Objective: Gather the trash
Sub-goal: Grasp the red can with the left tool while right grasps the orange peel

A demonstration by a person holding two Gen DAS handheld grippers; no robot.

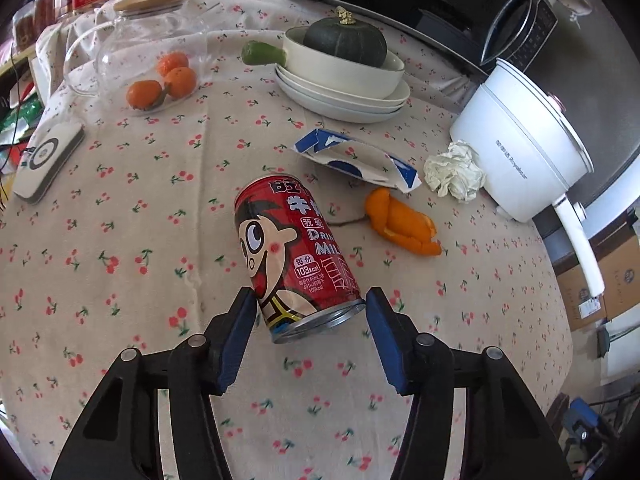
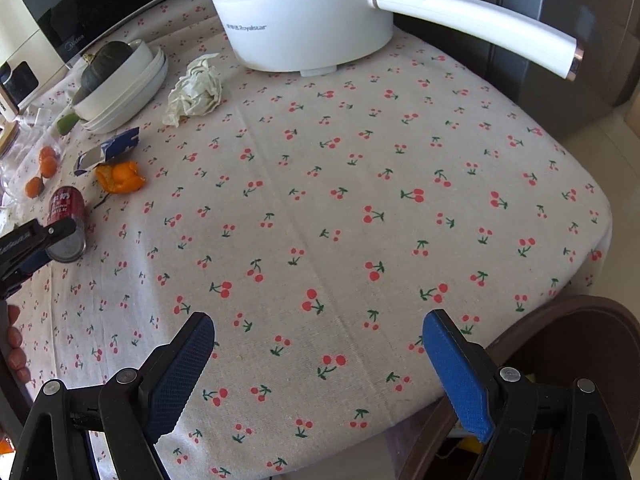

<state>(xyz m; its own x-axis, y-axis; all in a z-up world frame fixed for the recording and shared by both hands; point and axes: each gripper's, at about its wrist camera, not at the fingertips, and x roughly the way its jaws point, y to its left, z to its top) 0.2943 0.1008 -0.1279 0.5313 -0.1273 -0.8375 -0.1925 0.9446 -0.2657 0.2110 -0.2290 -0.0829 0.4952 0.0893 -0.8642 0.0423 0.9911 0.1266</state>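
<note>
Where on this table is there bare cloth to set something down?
The widest bare tablecloth runs from the white cooker to the near edge, under the right tongs. It is crowded around the red can: torn carton, orange peel, crumpled paper and stacked plates.

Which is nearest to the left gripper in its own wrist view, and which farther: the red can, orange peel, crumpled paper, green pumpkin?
From the left gripper:
1. Red can, lying between the jaws.
2. Orange peel, beyond, to the right.
3. Crumpled paper, farther right, beside the white pot.
4. Green pumpkin, at the back, in a bowl.
</note>
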